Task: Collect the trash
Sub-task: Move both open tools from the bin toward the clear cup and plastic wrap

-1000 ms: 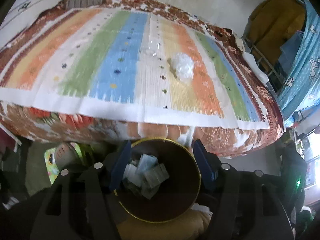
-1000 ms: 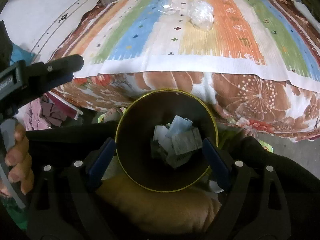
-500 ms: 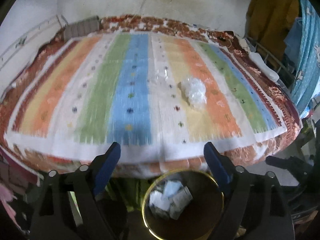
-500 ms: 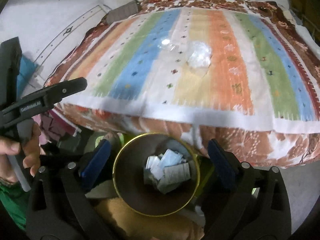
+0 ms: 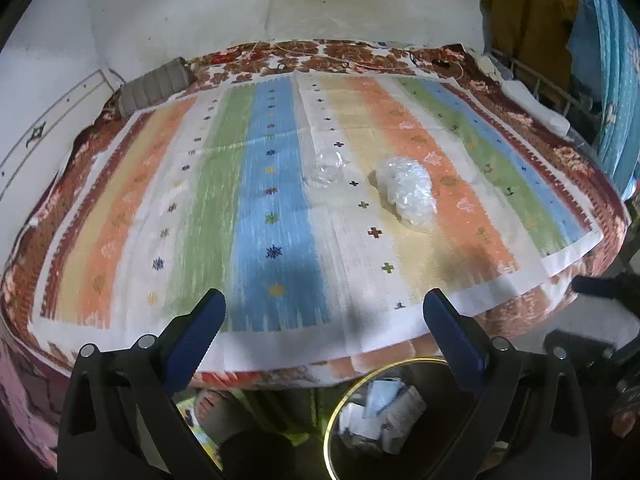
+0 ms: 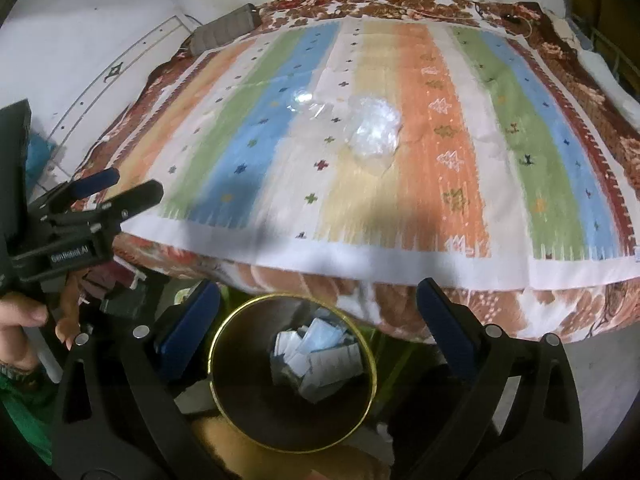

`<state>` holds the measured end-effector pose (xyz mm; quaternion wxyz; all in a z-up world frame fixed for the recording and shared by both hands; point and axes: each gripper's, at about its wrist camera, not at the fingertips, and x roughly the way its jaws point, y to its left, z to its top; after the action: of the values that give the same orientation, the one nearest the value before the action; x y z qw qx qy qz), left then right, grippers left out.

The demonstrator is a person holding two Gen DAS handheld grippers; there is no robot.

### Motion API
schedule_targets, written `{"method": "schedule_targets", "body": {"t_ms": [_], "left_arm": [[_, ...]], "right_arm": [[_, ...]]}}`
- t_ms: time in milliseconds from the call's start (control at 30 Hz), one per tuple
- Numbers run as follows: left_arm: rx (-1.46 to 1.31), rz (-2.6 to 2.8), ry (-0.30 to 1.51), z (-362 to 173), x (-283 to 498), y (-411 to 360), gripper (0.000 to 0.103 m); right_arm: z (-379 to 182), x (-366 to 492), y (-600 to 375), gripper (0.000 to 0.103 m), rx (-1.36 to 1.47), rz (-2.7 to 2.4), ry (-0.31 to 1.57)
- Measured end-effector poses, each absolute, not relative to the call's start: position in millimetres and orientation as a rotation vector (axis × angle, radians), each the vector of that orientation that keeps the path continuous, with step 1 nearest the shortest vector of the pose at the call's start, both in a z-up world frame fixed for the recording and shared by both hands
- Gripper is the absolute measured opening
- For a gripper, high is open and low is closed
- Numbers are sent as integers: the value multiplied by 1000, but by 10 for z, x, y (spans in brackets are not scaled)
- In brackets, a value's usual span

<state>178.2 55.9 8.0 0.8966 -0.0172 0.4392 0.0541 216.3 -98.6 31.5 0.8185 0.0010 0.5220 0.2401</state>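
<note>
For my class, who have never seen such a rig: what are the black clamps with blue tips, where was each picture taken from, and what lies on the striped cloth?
No robot here: a person holds a two-finger gripper in each hand, each with a camera looking along its fingers. One picture comes from the left gripper, the other from the right gripper. Both have just been opening, with nothing between their blue pads. On the striped cloth lie a crumpled clear plastic bag and a smaller clear wrapper. Below the bed stands a gold-rimmed bin with paper scraps inside.
</note>
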Motion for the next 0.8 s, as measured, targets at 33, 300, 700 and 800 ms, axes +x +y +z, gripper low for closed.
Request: {"method": "schedule_targets", "body": {"t_ms": [33,300,700,800], "left_arm": [[-25,111,909,63,1823,562,97],[131,75,893,-154,2224,522,97],[125,-23,909,-435,2671,738,97],[157,-35,899,-491,2760,774,97]], "right_arm": [[312,2203,-984,94,2,508,1111],[213,2617,-887,94,-49,460,1092],[-127,3174,-728,93,-46,450,1146],[-168,3279,-704,93,-5,457,1150]]}}
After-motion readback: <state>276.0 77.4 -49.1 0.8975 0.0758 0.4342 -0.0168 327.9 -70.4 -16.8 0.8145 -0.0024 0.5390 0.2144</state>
